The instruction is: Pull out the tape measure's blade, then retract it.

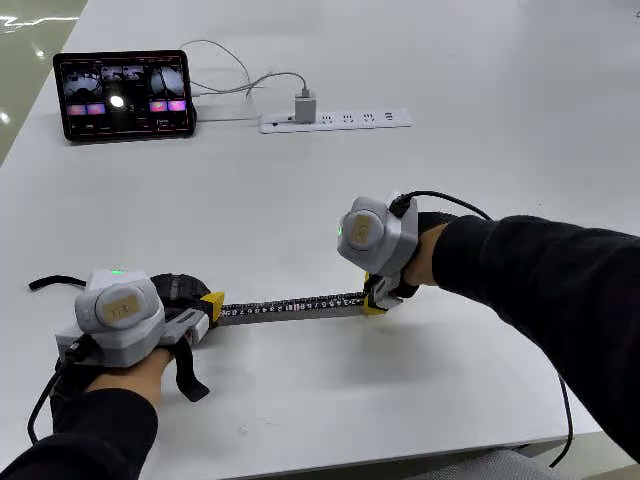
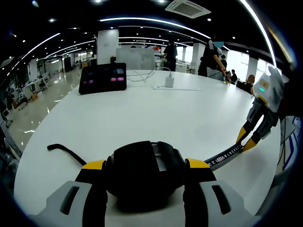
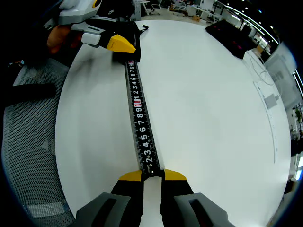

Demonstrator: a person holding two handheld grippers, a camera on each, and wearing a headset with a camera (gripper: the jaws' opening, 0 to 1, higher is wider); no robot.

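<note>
White table [image 1: 420, 190] takes most of the room in front of the person. Far at 11 o'clock a tablet [image 1: 125, 95] with a lit screen stands near a power strip [image 1: 335, 120], which has a charger [image 1: 305, 105] plugged in it.

Near the front edge, at about 8 o'clock, the left gripper [image 1: 195, 305] has its jaws closed around the black case of the tape measure [image 2: 144, 168], one yellow tip on each side of it. A black strap [image 1: 50, 282] from the case lies on the table toward 9 o'clock.

The blade [image 1: 290, 305] is pulled out and runs straight toward 3 o'clock, to the right gripper [image 1: 378, 300]. Its jaws are pressed nearly together on the end of the blade. The tip itself is hidden between them, so it seems pinched, but how exactly I cannot see. The two grippers are well apart, with the blade between them.
</note>
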